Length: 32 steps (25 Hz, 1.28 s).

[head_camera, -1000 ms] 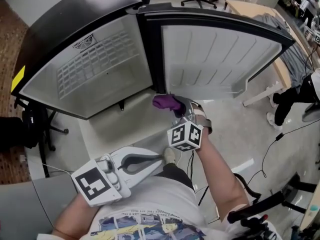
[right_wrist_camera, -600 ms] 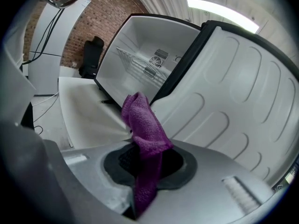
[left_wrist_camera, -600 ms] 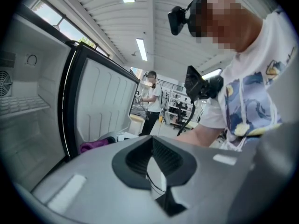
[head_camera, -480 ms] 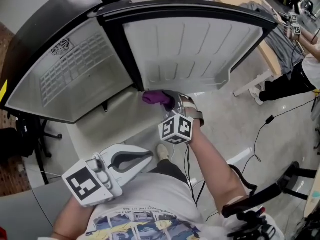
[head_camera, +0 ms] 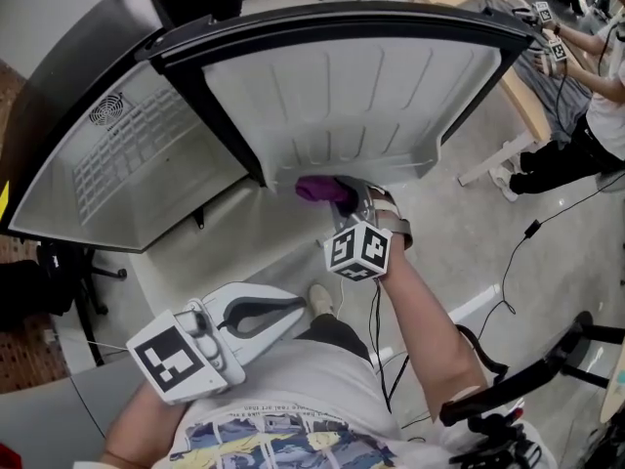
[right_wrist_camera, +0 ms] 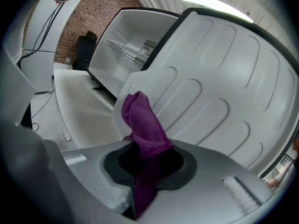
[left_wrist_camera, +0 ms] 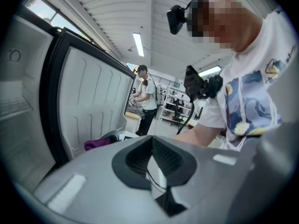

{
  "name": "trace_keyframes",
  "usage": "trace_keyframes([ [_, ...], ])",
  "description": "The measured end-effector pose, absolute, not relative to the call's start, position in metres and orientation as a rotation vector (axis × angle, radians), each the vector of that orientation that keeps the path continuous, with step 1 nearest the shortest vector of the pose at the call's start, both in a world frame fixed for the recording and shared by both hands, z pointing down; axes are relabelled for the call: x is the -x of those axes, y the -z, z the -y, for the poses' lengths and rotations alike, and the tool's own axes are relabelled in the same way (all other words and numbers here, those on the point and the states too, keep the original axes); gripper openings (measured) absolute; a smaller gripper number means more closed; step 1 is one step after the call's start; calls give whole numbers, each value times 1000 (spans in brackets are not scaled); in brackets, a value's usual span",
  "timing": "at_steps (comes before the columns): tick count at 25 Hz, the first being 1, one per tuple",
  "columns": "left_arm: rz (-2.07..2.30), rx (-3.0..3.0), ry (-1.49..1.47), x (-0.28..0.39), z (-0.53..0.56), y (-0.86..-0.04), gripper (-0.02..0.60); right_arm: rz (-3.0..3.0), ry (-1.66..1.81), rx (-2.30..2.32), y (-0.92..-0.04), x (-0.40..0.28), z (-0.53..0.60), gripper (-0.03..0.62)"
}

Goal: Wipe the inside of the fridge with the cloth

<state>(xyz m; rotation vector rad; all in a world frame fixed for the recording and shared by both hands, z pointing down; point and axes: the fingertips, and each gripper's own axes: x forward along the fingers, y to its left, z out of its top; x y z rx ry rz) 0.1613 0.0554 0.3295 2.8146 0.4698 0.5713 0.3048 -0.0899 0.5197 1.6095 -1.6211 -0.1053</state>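
Off to the left of the head view, we see the fridge [head_camera: 44,96], black outside, its white cavity fitted with a wire shelf [head_camera: 132,154]. Our left gripper [head_camera: 301,307] hangs low by our waist, well apart from the fridge, its smooth grey claw pressed together on nothing. Further right, the door [head_camera: 352,86] shows a moulded, ribbed plastic liner. The cloth [head_camera: 317,189], purple and nubbly, sits at that liner's lower edge, pinched in our right gripper [head_camera: 347,199]; we cannot tell whether it touches the liner. Only the right gripper view shows a brick wall [right_wrist_camera: 98,13]; only the left gripper view shows a standing person [left_wrist_camera: 147,104].
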Motion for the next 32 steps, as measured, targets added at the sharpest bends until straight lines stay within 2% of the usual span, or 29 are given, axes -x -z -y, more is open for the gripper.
trace_keyframes([
  [18,-618,-2789,-567,-214,-72,-332,6,1370,-52,-1757,-531,-421,27,54],
  [32,-688,-2771,-549,-230,-87,-335,6,1240,-167,-1809,-542,-456,-19,54],
])
